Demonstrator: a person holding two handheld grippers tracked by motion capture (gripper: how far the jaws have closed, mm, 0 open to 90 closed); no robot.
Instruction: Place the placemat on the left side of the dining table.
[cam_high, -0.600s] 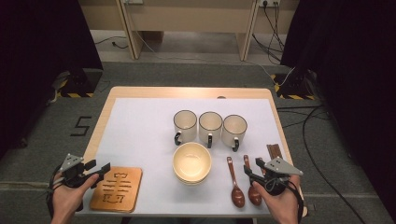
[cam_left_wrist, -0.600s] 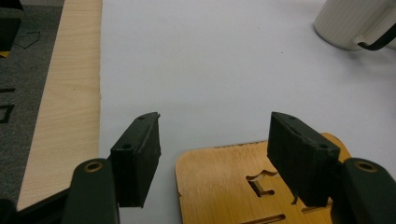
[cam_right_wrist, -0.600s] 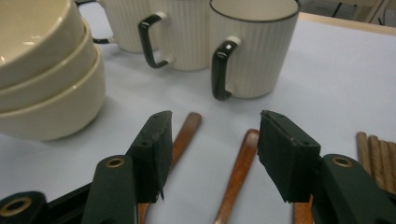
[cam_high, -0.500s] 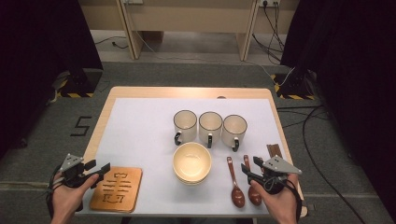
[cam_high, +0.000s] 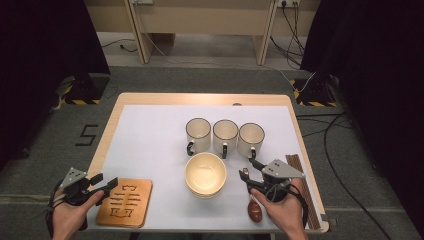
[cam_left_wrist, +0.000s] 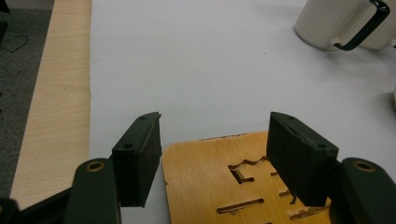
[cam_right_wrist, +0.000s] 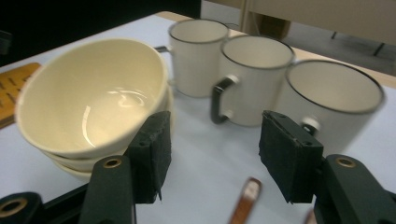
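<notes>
A stack of cream bowls (cam_high: 205, 174) (cam_right_wrist: 88, 93) sits at the front middle of the white mat. Behind it stand three cream mugs (cam_high: 225, 134) in a row, handles toward me; the right gripper view shows them (cam_right_wrist: 254, 79) just past its jaws. My right gripper (cam_high: 250, 171) (cam_right_wrist: 212, 126) is open, right of the bowls and over a wooden spoon (cam_high: 255, 212) (cam_right_wrist: 245, 203). My left gripper (cam_high: 102, 186) (cam_left_wrist: 215, 123) is open at the far left corner of a carved wooden trivet (cam_high: 125, 202) (cam_left_wrist: 224, 186). Nothing is held.
Dark chopsticks (cam_high: 301, 192) lie along the mat's right edge, partly under the right hand. The left gripper view has one mug (cam_left_wrist: 336, 23) at its far right. The wooden table edge (cam_high: 112, 117) borders the mat on the left.
My right gripper has shifted left and a little forward, toward the bowls, and now covers most of the spoons. The left gripper has hardly moved.
</notes>
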